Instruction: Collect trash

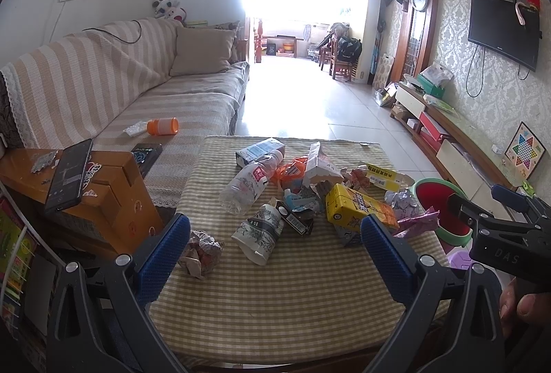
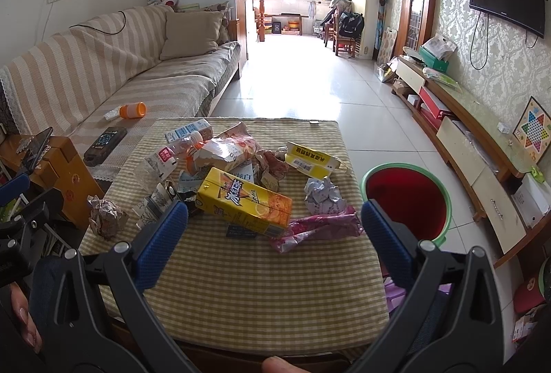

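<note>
Trash lies heaped on a checked tablecloth [image 1: 292, 290] [image 2: 261, 273]: a yellow drink carton [image 1: 358, 208] [image 2: 246, 201], a clear plastic bottle [image 1: 248, 183] [image 2: 168, 156], a paper cup [image 1: 258, 232], a crumpled paper ball [image 1: 201, 251] [image 2: 105, 216], a pink wrapper [image 2: 316, 228] and a silver foil wad [image 2: 322, 195]. A red bin with a green rim [image 1: 444, 211] [image 2: 408, 197] stands on the floor right of the table. My left gripper [image 1: 275, 238] hovers open above the near trash, holding nothing. My right gripper [image 2: 275, 221] is open too, straddling the carton and pink wrapper from above.
A striped sofa [image 1: 137, 91] with an orange-capped jar [image 1: 163, 126] runs along the left. A wooden side stand [image 1: 86, 197] holds a phone [image 1: 69, 175]. A low TV cabinet [image 2: 475, 139] lines the right wall. Tiled floor [image 2: 310, 87] stretches beyond the table.
</note>
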